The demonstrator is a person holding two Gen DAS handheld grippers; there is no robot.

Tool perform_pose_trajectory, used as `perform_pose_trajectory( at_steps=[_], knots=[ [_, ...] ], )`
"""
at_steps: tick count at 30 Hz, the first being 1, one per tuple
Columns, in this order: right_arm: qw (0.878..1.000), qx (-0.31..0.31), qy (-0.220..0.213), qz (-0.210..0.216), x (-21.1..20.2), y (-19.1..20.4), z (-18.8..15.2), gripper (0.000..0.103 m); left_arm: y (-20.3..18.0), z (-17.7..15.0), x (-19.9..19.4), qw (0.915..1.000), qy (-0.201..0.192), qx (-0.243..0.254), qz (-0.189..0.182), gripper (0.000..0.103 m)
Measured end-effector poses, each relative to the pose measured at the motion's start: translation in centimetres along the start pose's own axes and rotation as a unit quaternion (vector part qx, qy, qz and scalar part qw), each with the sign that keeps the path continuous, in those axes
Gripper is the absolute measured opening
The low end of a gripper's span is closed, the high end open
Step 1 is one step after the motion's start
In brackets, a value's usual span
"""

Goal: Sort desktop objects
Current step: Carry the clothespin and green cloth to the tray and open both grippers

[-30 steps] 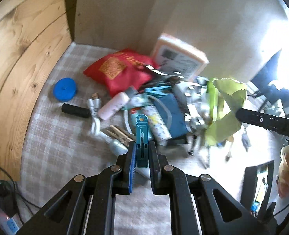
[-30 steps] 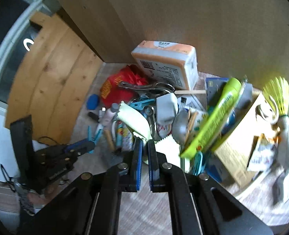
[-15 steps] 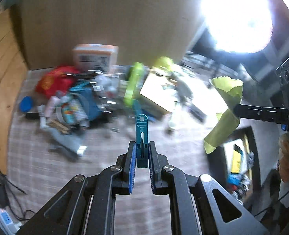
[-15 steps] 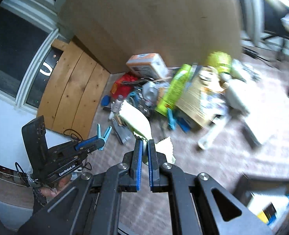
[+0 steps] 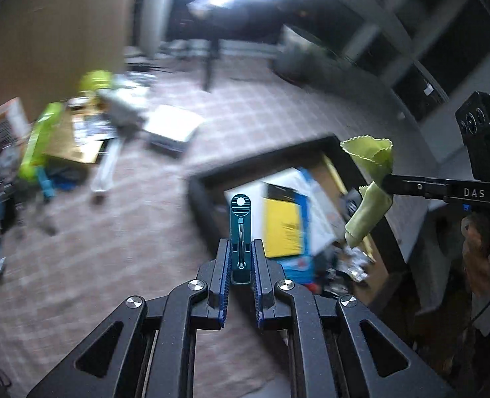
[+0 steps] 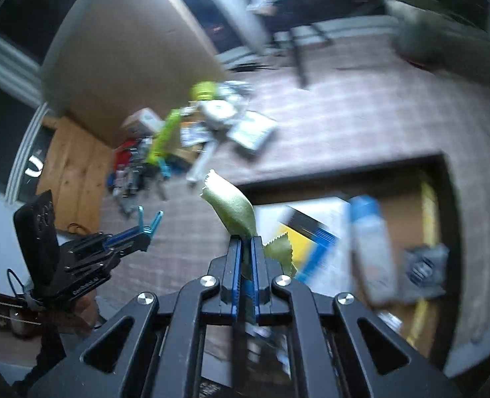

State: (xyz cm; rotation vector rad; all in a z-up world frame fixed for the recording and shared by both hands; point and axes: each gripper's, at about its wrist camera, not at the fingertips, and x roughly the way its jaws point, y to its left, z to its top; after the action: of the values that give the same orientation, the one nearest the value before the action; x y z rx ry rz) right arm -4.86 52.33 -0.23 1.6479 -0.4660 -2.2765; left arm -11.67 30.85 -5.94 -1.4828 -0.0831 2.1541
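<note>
The left gripper (image 5: 240, 258) has its fingers clamped on a teal clothespin (image 5: 240, 222); the right gripper (image 6: 246, 255) pinches a green cloth (image 6: 233, 207). Both have swung away from the clutter pile (image 5: 46, 152) on the bench and now hang over the black box (image 5: 208, 205), so dropping looks next.

the white letters "das" stand on the black arm of the right gripper (image 5: 389, 184); no other print can be read.
</note>
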Motion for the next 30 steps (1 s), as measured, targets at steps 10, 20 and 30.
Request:
perform_pose_trajectory(
  at_steps=[10,20,30],
  knots=[
    [0.996,0.056,0.010,-0.063,-2.7,-8.4,-7.6,0.006,-10.0,-2.3,6.2,0.9945,0.064,0.069,-0.044,0.011],
    [0.992,0.090,0.020,-0.083,-2.7,-11.9,-12.2,0.006,-16.7,-4.8,9.6,0.9866,0.098,0.117,-0.058,0.011],
    [0.991,0.092,0.018,-0.098,-3.0,-12.6,-13.8,0.007,-20.2,-5.4,9.5,0.9825,0.092,0.156,-0.044,0.011]
  ],
)
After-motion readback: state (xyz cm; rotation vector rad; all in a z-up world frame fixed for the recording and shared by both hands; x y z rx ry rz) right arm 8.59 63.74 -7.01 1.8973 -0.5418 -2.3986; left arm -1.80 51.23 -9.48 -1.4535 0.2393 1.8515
